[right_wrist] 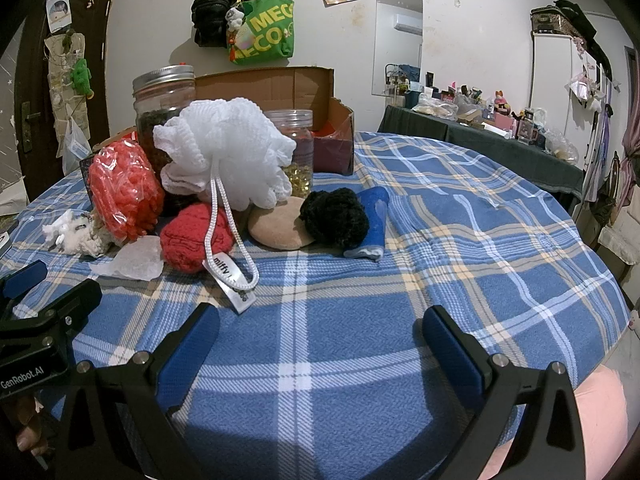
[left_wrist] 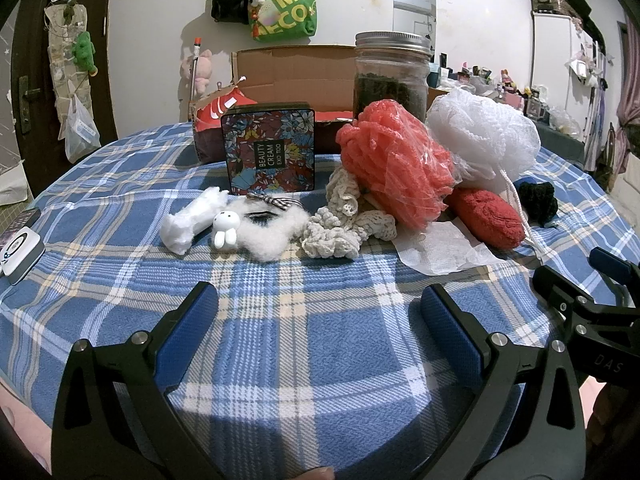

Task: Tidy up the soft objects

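Note:
Soft things lie in a heap on the blue plaid cloth point(left_wrist: 280, 340). A white mesh pouf point(right_wrist: 228, 152) leans on a jar, its cord and tag hanging forward. A bagged coral yarn ball point(left_wrist: 394, 160) sits beside it, with a red knit pad point(left_wrist: 486, 218), a black pom point(right_wrist: 334, 218), a tan sponge point(right_wrist: 276, 226) and a folded blue cloth point(right_wrist: 372, 224). Beige crochet pieces point(left_wrist: 340, 224), white fluff point(left_wrist: 264, 236) and a white wad point(left_wrist: 192, 220) lie left. My left gripper point(left_wrist: 318, 312) is open and empty, short of the heap. My right gripper point(right_wrist: 320, 332) is open and empty, right of it.
A floral tin point(left_wrist: 272, 148), a metal-lidded jar point(left_wrist: 390, 76), a clear jar point(right_wrist: 294, 148) and an open cardboard box point(right_wrist: 288, 92) stand behind the heap. A white tissue point(left_wrist: 440, 250) lies in front. A small white device point(left_wrist: 20, 250) sits at the left edge.

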`<action>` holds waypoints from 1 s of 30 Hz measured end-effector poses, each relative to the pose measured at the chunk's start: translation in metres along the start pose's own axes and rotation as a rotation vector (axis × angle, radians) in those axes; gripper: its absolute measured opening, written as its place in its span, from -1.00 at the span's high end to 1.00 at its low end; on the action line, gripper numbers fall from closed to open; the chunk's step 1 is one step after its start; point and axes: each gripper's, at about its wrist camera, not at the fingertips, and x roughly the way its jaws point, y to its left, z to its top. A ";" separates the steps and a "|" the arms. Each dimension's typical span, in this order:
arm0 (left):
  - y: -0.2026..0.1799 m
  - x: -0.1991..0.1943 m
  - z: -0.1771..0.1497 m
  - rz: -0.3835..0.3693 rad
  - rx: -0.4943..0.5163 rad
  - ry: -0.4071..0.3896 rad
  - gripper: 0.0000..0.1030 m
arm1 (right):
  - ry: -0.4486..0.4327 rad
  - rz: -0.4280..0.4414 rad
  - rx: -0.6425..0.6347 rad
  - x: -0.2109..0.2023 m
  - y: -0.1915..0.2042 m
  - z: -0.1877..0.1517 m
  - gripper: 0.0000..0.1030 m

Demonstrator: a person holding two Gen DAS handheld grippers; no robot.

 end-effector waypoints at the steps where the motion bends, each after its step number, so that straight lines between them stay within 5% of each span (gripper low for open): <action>1: 0.000 0.000 0.000 0.000 0.000 0.000 -1.00 | 0.000 0.000 0.000 0.000 0.000 0.000 -1.00; 19: 0.007 -0.013 0.035 -0.103 0.034 0.012 -1.00 | -0.050 0.059 0.032 -0.013 -0.011 0.021 -1.00; 30: 0.007 0.008 0.075 -0.231 0.026 0.086 -1.00 | -0.083 0.243 0.066 -0.008 -0.016 0.074 -1.00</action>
